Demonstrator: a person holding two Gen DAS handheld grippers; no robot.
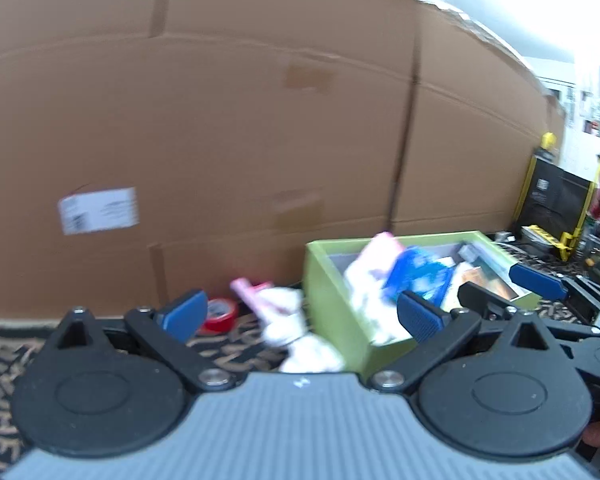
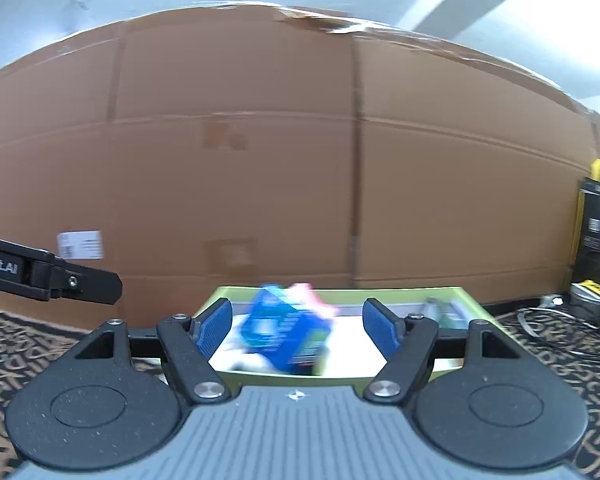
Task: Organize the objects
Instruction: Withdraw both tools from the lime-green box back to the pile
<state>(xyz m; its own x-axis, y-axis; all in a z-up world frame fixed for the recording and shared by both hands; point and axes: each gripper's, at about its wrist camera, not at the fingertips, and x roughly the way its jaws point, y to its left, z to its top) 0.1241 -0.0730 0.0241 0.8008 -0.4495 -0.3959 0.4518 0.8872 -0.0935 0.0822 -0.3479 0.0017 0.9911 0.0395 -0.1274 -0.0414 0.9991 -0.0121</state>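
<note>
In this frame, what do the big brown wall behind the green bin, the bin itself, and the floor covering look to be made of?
Big brown wall: corrugated cardboard, matte; fold creases, seams, a torn top edge and a white shipping label.
Green bin: smooth, flat-sided, matte lime; painted board or plastic, blur leaves it open.
Floor covering: looks like woven carpet, dark with a tan pattern.

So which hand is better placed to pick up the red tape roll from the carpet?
Probably the left. The left gripper is open, with the red tape roll beside its left finger. The right gripper, also open, faces the green box; no tape shows there.
</note>
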